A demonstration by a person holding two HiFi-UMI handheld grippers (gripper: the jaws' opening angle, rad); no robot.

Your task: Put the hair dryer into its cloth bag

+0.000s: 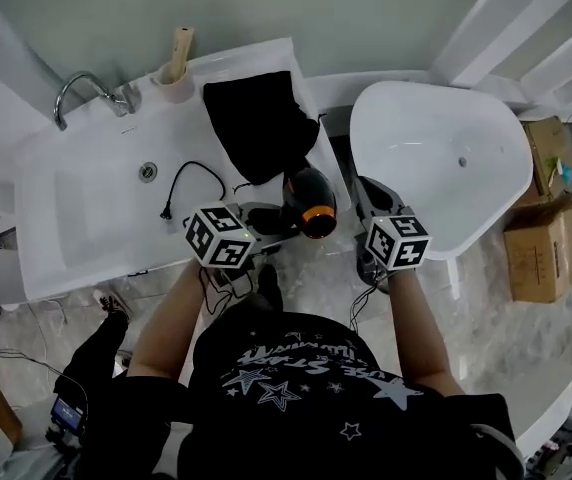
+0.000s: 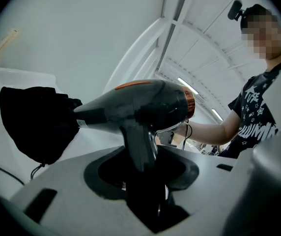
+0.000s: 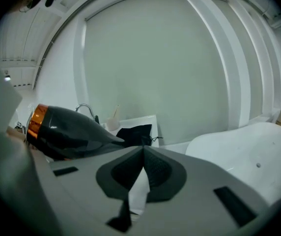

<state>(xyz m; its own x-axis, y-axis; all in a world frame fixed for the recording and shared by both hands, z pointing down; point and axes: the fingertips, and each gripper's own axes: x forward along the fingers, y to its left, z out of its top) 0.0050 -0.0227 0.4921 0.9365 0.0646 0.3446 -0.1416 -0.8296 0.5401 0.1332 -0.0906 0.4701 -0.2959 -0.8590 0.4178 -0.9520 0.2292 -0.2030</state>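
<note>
The black hair dryer (image 1: 311,203) with an orange rear ring hangs above the right end of the white sink counter (image 1: 86,228), its nozzle toward the black cloth bag (image 1: 261,123) lying crumpled on the counter. My left gripper (image 1: 269,220) is shut on the dryer's handle (image 2: 139,149), seen in the left gripper view with the bag (image 2: 37,119) beyond the nozzle. The dryer's cord (image 1: 188,180) trails into the basin. My right gripper (image 1: 371,200) is shut and empty, just right of the dryer (image 3: 67,132); its pads (image 3: 153,168) meet.
A faucet (image 1: 81,93) and a cup with a wooden handle (image 1: 176,73) stand at the back of the sink. A white bathtub (image 1: 441,158) fills the right side. Cardboard boxes (image 1: 546,238) sit on the floor at the far right.
</note>
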